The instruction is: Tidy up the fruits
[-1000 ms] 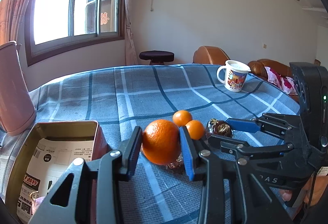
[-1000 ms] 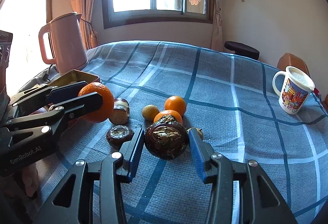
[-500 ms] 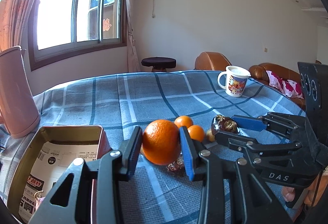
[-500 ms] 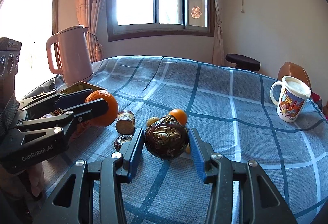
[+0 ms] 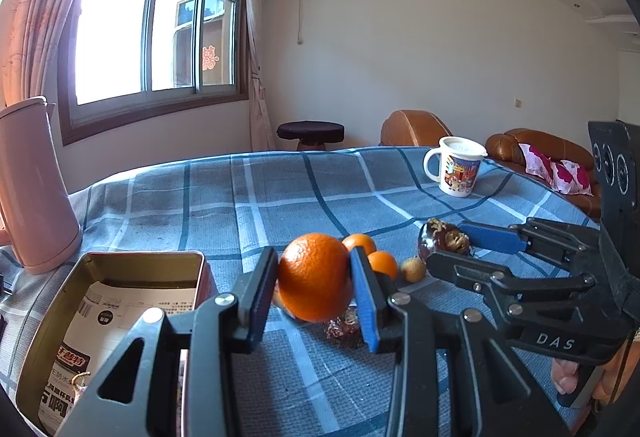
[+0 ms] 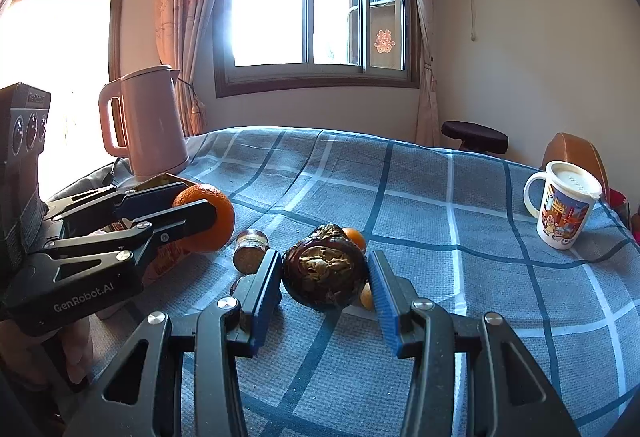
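My left gripper (image 5: 314, 287) is shut on a large orange (image 5: 314, 277), held above the blue checked cloth just right of an open metal tin (image 5: 120, 301). My right gripper (image 6: 324, 281) is shut on a dark brown wrinkled fruit (image 6: 324, 273) and also shows in the left wrist view (image 5: 448, 249). On the cloth lie two small oranges (image 5: 370, 253), a small yellowish fruit (image 5: 414, 269), and two brown shrivelled fruits (image 6: 252, 251). The left gripper with its orange (image 6: 206, 217) appears at the left of the right wrist view.
A pink kettle (image 6: 146, 121) stands at the back left by the tin. A white printed mug (image 6: 564, 209) sits at the far right of the table. A stool and brown sofa lie beyond the table's far edge.
Both grippers have lifted a little and tilted upward with their fruits still held. The fruits on the cloth have not moved.
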`<action>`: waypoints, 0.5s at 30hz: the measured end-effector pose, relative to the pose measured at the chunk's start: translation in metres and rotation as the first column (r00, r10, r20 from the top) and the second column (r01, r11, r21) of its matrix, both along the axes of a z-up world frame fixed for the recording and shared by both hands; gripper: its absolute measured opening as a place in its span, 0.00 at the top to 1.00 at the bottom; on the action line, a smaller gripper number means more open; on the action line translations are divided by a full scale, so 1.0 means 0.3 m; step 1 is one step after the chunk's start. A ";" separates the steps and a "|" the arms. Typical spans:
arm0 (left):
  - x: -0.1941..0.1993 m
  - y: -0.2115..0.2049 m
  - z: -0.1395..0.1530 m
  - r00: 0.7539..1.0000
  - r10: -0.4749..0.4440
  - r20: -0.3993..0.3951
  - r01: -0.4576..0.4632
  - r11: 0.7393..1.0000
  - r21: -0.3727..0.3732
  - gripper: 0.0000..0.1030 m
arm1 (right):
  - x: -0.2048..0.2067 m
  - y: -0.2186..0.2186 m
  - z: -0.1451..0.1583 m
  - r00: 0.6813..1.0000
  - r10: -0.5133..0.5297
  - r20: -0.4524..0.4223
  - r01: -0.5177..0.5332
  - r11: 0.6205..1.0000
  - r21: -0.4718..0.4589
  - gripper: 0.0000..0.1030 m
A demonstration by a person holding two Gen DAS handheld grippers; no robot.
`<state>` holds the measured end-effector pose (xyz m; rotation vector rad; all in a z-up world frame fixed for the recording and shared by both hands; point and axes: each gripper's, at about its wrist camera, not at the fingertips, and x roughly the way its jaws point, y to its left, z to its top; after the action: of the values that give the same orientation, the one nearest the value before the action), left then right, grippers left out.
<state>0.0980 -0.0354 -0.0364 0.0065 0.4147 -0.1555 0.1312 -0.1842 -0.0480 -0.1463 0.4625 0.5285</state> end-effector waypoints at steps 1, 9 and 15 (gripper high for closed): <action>-0.001 0.000 0.001 1.000 0.000 0.002 0.000 1.000 0.000 0.62 | -0.003 -0.002 0.001 1.000 0.000 0.004 0.000 1.000 0.003 0.55; -0.010 -0.002 0.005 1.000 0.001 0.024 -0.001 1.000 0.005 0.62 | -0.024 -0.014 0.011 0.999 0.003 0.040 -0.004 1.000 0.023 0.55; -0.024 -0.009 0.009 0.999 0.002 0.042 -0.003 1.000 0.014 0.62 | -0.038 -0.020 0.017 0.998 0.007 0.064 -0.009 0.999 0.035 0.55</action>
<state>0.0909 -0.0380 -0.0338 0.0227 0.3742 -0.1499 0.1199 -0.1902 -0.0428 -0.1312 0.3903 0.5380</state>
